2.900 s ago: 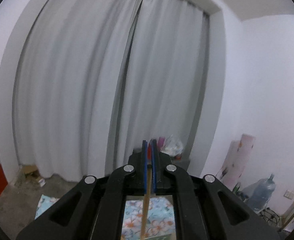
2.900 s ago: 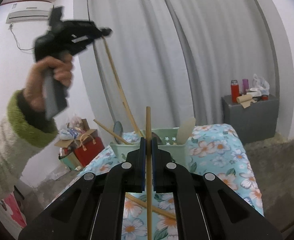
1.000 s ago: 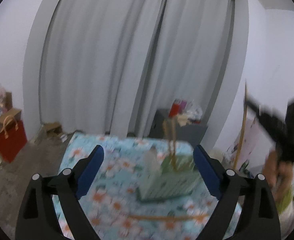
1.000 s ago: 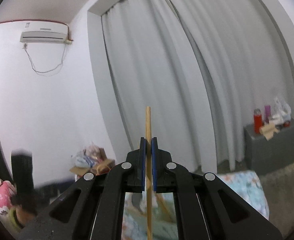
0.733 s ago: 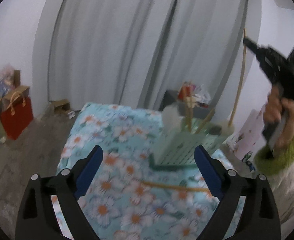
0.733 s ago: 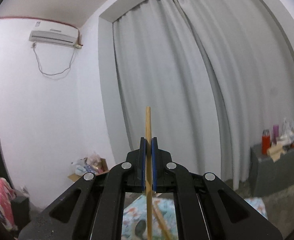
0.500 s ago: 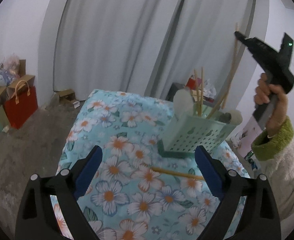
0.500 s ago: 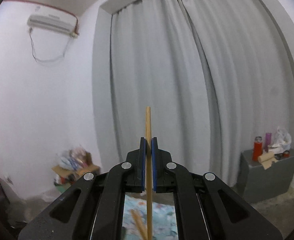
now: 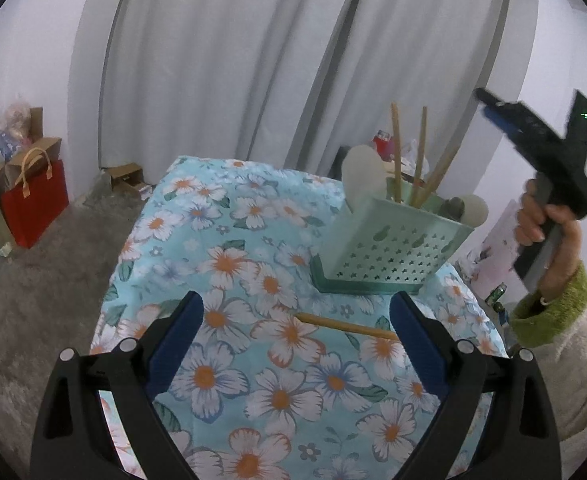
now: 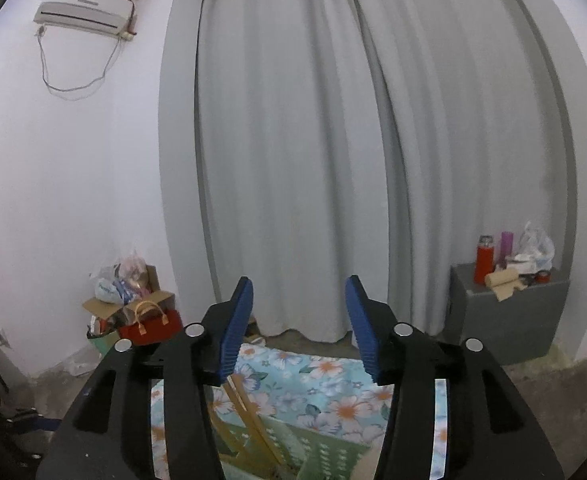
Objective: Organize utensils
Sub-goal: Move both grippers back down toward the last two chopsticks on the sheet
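Note:
A pale green perforated utensil holder stands on the floral tablecloth. It holds three wooden chopsticks, a white spatula and other utensils. One wooden chopstick lies flat on the cloth in front of the holder. My left gripper is open and empty, just above and before that chopstick. My right gripper is open and empty, held high above the holder; it also shows in the left wrist view, up at the right. Chopsticks lean in the holder below it.
Grey curtains hang behind the table. A red bag and boxes sit on the floor at the left. A grey cabinet with a red flask stands at the right. An air conditioner hangs high on the wall.
My right gripper has opened and the chopstick it held is gone from between its fingers. My left gripper, shut on a chopstick 2.9 s ago, is open and has come closer to the table.

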Motion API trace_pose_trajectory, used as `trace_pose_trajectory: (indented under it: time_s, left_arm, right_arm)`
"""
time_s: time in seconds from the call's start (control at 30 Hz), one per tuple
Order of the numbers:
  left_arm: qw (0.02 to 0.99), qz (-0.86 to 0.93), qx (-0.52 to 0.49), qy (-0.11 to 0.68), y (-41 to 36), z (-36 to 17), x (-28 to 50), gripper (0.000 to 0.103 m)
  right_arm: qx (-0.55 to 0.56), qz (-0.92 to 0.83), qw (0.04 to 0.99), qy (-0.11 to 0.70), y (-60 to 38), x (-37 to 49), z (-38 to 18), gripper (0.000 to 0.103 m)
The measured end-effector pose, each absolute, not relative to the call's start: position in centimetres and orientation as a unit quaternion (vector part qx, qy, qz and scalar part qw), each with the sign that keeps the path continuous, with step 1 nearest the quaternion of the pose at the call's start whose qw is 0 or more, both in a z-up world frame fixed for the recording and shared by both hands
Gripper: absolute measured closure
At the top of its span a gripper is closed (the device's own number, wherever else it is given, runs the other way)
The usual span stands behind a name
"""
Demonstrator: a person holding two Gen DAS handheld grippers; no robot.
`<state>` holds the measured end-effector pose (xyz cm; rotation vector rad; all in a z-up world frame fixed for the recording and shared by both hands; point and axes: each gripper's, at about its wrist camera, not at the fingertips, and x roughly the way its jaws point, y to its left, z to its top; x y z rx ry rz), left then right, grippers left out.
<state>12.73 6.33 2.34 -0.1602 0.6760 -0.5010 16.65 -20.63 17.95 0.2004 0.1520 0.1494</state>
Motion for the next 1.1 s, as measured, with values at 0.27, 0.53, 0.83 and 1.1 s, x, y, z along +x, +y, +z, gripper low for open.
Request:
trace_pose_trajectory:
  time_s: [0.27, 0.53, 0.83, 1.1]
  left_arm:
    - [0.901, -0.243, -0.068, 0.353, 5.0, 1.1, 13.0, 0.009]
    - [0.874, -0.230, -0.095, 0.417, 3.4, -1.5, 14.7, 0.009]
    - [0.828, -0.246, -0.138, 0.484, 1.1, -4.5, 17.6, 0.019]
    - [0.752, -0.251, -0.280, 0.541, 1.1, -8.1, 20.2, 0.052]
  right_arm:
    - [0.096, 0.073, 0.989, 0.081, -21.3, 11.9, 17.7, 0.049]
    - [0.131, 0.075, 0.960, 0.237, -19.0, 10.4, 9.7, 0.041]
    - [0.139, 0.062, 0.907, 0.392, -15.6, 9.5, 1.2, 0.041]
    - [0.153, 0.072, 0.904, 0.393, -15.6, 8.7, 0.4, 0.041]
